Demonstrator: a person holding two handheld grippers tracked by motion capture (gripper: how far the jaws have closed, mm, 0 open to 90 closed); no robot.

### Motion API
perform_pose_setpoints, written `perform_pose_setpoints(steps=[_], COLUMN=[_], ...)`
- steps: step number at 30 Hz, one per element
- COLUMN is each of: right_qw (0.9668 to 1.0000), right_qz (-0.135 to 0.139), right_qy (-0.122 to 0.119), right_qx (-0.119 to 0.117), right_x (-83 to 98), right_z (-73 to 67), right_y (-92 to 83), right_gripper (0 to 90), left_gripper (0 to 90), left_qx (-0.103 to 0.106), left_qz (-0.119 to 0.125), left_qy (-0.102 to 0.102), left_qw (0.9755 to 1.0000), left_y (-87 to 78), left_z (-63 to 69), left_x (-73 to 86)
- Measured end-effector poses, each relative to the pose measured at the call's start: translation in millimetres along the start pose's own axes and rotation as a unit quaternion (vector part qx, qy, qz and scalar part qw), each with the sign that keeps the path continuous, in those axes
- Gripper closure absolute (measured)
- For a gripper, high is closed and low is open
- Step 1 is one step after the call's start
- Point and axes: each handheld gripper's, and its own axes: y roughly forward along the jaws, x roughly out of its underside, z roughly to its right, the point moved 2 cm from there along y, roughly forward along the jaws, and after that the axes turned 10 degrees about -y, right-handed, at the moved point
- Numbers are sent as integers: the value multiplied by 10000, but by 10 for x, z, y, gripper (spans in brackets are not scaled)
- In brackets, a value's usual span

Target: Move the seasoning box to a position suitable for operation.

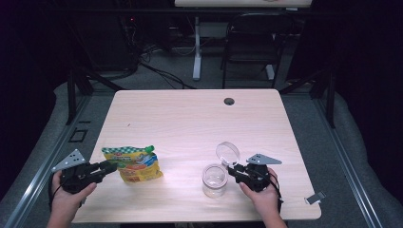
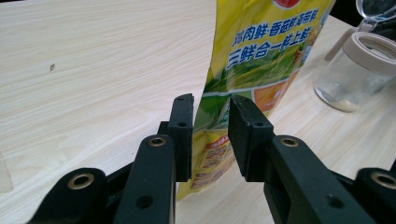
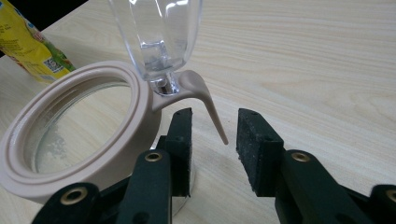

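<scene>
Left of jar [image 1: 214, 179]: left claw [image 1: 112, 166] straddling pouch [image 1: 134, 163] edge, not yet clenched; squeeze squarely. Right claw [image 1: 232, 170] released beside jar rim.

We see the table [image 1: 190, 114] bare beyond the jar [image 1: 214, 180], open to its far edge apart from a small round hole [image 1: 229, 101]. Left of the jar, a strip of bare wood separates it from the pouch [image 1: 134, 164]. The jar's raised lid [image 1: 227, 153] stands over its far rim, blocking that side. Right of the jar sits the right gripper [image 1: 231, 170]; left of the pouch, the left gripper [image 1: 112, 166].
</scene>
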Motion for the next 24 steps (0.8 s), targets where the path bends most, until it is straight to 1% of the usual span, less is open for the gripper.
perform_pose_setpoints(steps=[1,6,7,8,10,11,12,13,16,17,18,19,20,21,22,23,24], right_qw=[10000,10000,10000,10000,10000,10000,10000,10000,10000,10000,10000,10000,10000,10000,10000,10000,10000], right_qz=[-5,8,18,18,8,8,8,4,-1,5,5,2,2,2,2,6,5], right_qy=[-3,-6,6,6,-2,-2,-6,-7,-9,0,0,-1,-1,-2,-2,-1,-1], right_qx=[-1,4,5,5,4,4,6,6,-3,6,-3,-3,-3,-2,-2,-2,-2], right_x=[0,-2,-2,-2,-3,-3,-3,-3,-3,-3,-3,-3,-3,-3,-3,-3,-3], right_z=[0,-2,0,0,-1,-1,-1,0,2,0,-1,-1,-1,-2,-2,-1,-1], right_y=[0,-3,-2,-2,-3,-3,-3,-5,-6,-3,-2,-2,-2,-1,-1,-3,-3], right_gripper=[662,660,660,660,659,659,658,657,656,656,656,656,656,655,655,655,655], left_gripper=[726,769,780,790,809,819,819,842,866,883,890,894,895,895,895,895,894], left_qx=[16,86,97,97,132,132,153,211,259,328,328,434,434,534,534,638,638], left_qz=[-53,-72,-96,-96,-133,-133,-161,-188,-220,-251,-251,-286,-286,-323,-323,-358,-358], left_qy=[61,154,210,210,308,308,357,403,451,506,506,523,523,543,543,587,587], left_qw=[10000,9998,9997,9997,9993,9993,9991,9988,9984,9979,9979,9973,9973,9966,9966,9956,9956], left_y=[-6,-12,-17,-17,-25,-25,-29,-34,-37,-37,-37,-34,-34,-30,-30,-24,-24], left_z=[2,21,34,34,52,52,56,69,78,86,86,96,96,106,106,111,111], left_x=[-3,-3,-4,-4,-7,-7,-7,-3,-1,-2,-2,-2,-2,3,3,9,9])
